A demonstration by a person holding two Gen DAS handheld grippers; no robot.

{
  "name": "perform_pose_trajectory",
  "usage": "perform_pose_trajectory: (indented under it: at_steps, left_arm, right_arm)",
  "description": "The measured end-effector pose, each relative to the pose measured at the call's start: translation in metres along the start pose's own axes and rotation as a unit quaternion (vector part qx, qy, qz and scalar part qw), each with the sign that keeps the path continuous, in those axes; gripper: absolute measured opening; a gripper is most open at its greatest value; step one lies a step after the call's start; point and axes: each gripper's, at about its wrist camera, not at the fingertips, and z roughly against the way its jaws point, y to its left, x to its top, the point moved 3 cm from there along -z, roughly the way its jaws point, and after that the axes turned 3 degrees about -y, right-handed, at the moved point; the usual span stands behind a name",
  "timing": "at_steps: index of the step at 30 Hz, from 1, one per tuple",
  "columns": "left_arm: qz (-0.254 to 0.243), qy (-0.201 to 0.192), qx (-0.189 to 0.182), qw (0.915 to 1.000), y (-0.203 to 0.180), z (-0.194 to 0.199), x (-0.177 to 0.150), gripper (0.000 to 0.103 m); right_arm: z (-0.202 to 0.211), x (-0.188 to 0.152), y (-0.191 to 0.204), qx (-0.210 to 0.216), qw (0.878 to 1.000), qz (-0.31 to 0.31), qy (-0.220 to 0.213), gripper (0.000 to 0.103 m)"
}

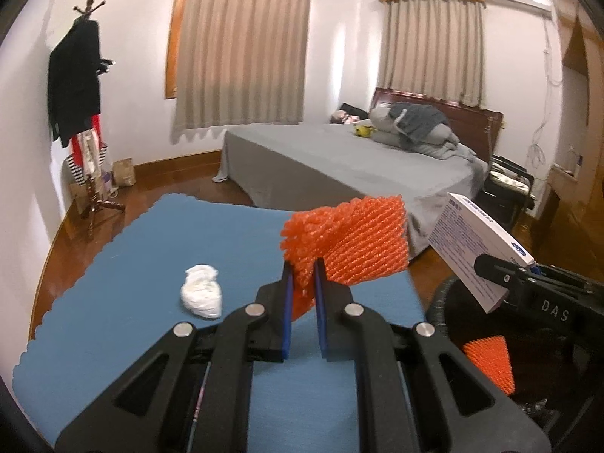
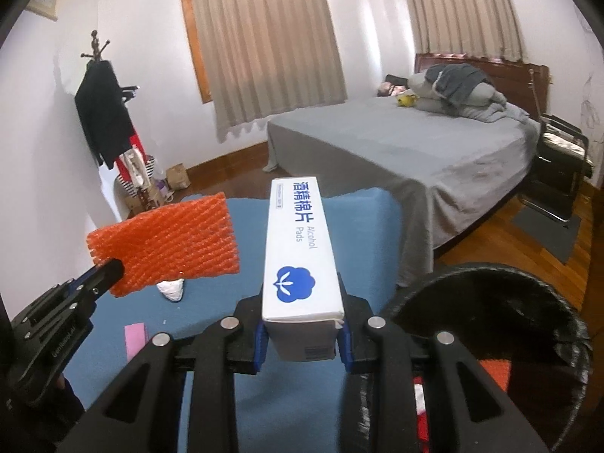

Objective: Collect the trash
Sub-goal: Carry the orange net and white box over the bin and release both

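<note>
My left gripper (image 1: 302,264) is shut on an orange foam net (image 1: 355,241) and holds it above the blue table (image 1: 132,264); the net also shows in the right wrist view (image 2: 166,241). My right gripper (image 2: 302,294) is shut on a white alcohol pads box (image 2: 298,249), held in the air near the table's right edge; the box also shows in the left wrist view (image 1: 475,249). A crumpled white tissue (image 1: 202,290) lies on the table, partly hidden behind the net in the right wrist view (image 2: 171,288). A black bin (image 2: 490,339) at the right holds another orange net (image 1: 490,362).
A pink slip (image 2: 135,338) lies on the blue table near the front. A grey bed (image 1: 339,162) stands behind the table. A coat rack (image 1: 87,113) with clothes is at the left wall. A black chair (image 2: 562,162) stands beside the bed.
</note>
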Motion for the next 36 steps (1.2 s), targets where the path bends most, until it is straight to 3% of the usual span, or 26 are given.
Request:
perform_pose_trajectory:
  at_steps: [16,36]
  left_arm:
    - [-0.039,-0.008,-0.083,0.9957,-0.080,0.021,0.003,0.010]
    - [-0.091,-0.011,-0.169,0.9813,-0.164,0.030,-0.009,0.010]
  right_arm:
    - [0.064,-0.014,-0.068,-0.072,0.997,-0.028,-0.017,0.029]
    - [0.114,-0.034,-0.136,-0.144,0.988,-0.059,-0.018,0.029]
